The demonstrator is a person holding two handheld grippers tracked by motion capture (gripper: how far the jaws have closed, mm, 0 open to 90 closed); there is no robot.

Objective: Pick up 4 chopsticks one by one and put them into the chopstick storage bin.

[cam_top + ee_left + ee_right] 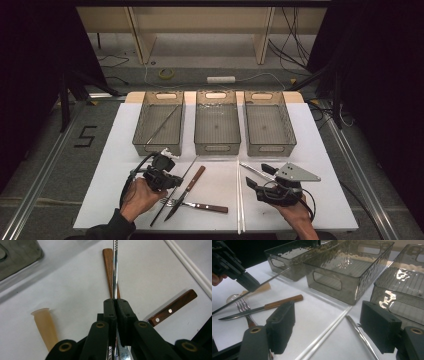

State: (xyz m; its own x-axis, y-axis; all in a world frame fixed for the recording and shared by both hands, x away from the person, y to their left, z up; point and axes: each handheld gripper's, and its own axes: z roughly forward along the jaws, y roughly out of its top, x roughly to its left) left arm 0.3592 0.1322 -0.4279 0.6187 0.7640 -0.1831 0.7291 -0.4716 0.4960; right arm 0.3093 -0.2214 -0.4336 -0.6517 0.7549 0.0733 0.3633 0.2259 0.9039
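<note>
My left gripper is shut on a thin metal chopstick, gripped near its middle. In the right gripper view that left gripper holds the chopstick slanted, far end toward the left bin. Under it lie a wooden-handled knife and a fork. My right gripper is open over the table. A second metal chopstick lies between its jaws, beside a pair of white chopsticks.
Three clear grey bins stand in a row at the back. The left bin holds a metal chopstick; the middle bin and right bin look empty. A beige plastic piece lies by the left bin's front. White mat covers the table.
</note>
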